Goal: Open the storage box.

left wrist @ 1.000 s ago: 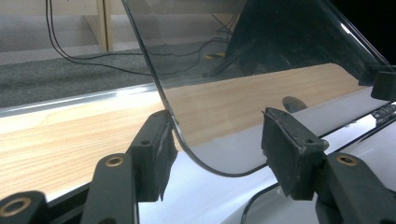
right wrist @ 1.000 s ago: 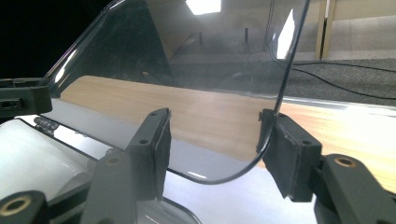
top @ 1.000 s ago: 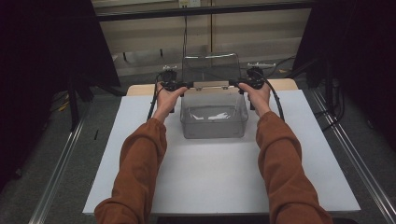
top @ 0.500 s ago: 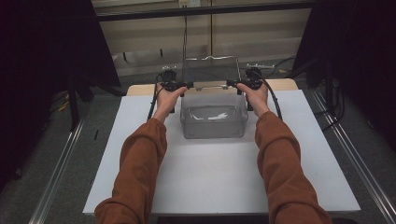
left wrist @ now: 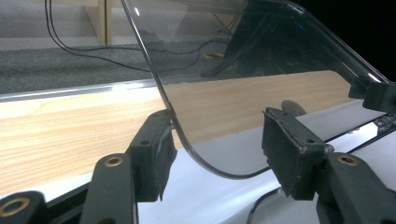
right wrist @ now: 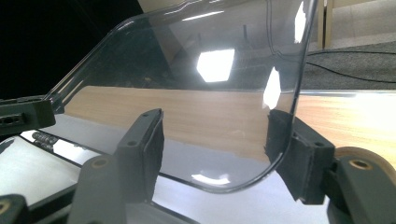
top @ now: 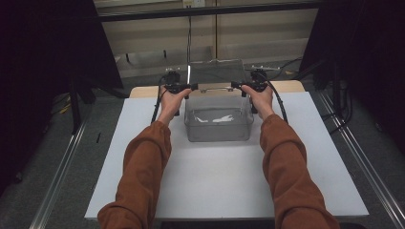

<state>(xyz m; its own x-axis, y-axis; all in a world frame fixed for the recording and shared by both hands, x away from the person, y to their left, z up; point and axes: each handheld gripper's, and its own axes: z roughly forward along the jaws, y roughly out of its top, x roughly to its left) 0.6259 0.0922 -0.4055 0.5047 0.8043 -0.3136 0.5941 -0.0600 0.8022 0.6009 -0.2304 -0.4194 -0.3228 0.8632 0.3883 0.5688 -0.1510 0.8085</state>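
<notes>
A clear plastic box (top: 218, 125) stands at the far middle of the white board, its hinged clear lid (top: 212, 74) raised and leaning back. My left gripper (top: 191, 87) is at the lid's left corner and my right gripper (top: 236, 86) at its right corner. In the left gripper view the lid's rounded corner (left wrist: 243, 60) sits between the jaws of the left gripper (left wrist: 219, 135); it touches one pad, the other stands apart. The right gripper (right wrist: 217, 135) has just been opening its jaws, with the lid's corner (right wrist: 196, 84) between them, resting against one pad only.
Something pale lies on the box's bottom (top: 217, 117). The white board (top: 310, 157) covers a wooden table (left wrist: 70, 135) whose far strip shows behind the box. Metal rails (top: 363, 162) run along both sides, and cables trail on the floor beyond.
</notes>
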